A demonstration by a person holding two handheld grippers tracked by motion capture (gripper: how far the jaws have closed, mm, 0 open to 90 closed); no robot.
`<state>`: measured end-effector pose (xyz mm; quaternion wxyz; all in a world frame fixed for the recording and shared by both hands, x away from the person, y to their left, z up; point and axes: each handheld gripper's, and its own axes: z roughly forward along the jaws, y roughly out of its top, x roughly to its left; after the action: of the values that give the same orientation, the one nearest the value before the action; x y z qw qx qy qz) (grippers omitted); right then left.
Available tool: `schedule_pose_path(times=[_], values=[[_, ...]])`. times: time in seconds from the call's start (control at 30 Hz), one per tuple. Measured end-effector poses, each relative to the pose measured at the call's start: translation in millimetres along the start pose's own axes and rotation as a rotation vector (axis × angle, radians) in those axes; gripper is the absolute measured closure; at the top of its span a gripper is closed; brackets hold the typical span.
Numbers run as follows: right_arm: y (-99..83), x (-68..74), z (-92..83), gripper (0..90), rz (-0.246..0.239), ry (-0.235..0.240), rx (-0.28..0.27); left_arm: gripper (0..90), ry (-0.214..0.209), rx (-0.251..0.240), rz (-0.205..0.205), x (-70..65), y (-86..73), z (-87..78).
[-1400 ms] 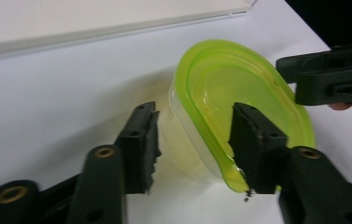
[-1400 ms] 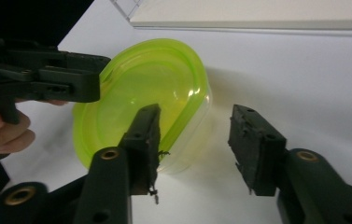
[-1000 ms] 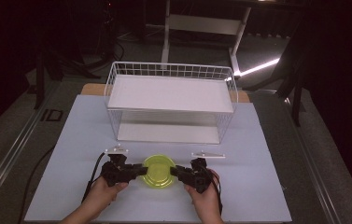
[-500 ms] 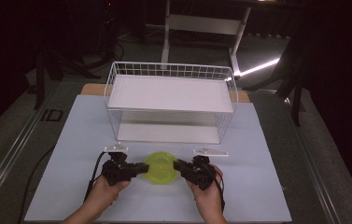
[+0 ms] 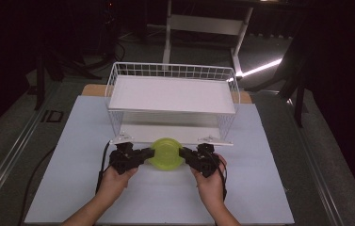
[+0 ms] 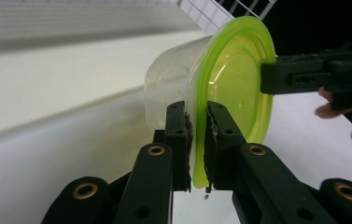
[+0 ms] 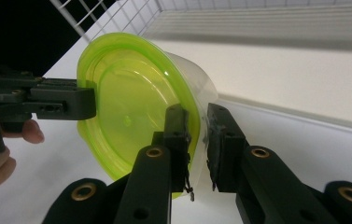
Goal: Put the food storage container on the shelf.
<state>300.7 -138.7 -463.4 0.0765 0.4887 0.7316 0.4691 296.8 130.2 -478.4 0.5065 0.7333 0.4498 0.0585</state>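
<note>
The left gripper [image 6: 196,140] jaws are covering part of the lid [image 6: 232,88] rim. The container [image 7: 190,88] base is blurring into the pale shelf behind. The picture edge is cutting off the wire rack [image 7: 113,18].
</note>
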Motion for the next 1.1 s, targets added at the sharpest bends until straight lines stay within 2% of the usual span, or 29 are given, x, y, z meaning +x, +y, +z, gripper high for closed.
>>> schedule_pose_path(times=[0.1, 0.27, 0.37, 0.6, 0.7, 0.73, 0.87, 0.93, 1.0, 1.1], values=[[2.6, -1.8, 4.7, 79.1, -0.010, -0.019, -0.005, 81.4, 0.027, -0.016, 0.007, 2.6, 0.4, 6.4], [6.9, -7.7, 12.9, 79.0, -0.011, -0.042, -0.014, 81.3, 0.021, -0.032, 0.005, 11.1, 3.5, 16.8], [10.1, -12.4, 16.9, 79.0, -0.032, -0.046, -0.029, 81.3, 0.019, -0.036, 0.006, 14.9, 5.9, 22.0], [15.9, -19.5, 25.8, 78.9, -0.037, -0.063, -0.026, 81.3, 0.014, -0.039, -0.018, 23.4, 9.3, 31.7], [19.4, -22.2, 27.4, 78.9, -0.040, -0.059, -0.047, 81.3, -0.021, -0.051, -0.060, 30.4, 11.2, 35.4], [20.3, -23.3, 28.0, 79.0, -0.041, -0.059, -0.050, 81.3, -0.024, -0.055, -0.061, 31.5, 11.4, 36.0], [20.4, -28.4, 33.4, 79.0, -0.026, -0.065, -0.048, 81.3, -0.018, -0.039, -0.066, 36.3, 12.6, 43.9], [19.8, -30.6, 37.1, 78.9, -0.012, -0.072, -0.039, 81.2, 0.002, -0.034, -0.056, 36.8, 13.3, 47.3], [19.2, -31.6, 40.4, 78.9, -0.019, -0.086, -0.040, 81.1, 0.011, -0.029, -0.046, 37.9, 13.9, 50.2], [19.9, -33.5, 44.9, 78.8, -0.023, -0.099, -0.035, 81.0, 0.010, -0.035, -0.057, 41.2, 13.7, 53.9]])
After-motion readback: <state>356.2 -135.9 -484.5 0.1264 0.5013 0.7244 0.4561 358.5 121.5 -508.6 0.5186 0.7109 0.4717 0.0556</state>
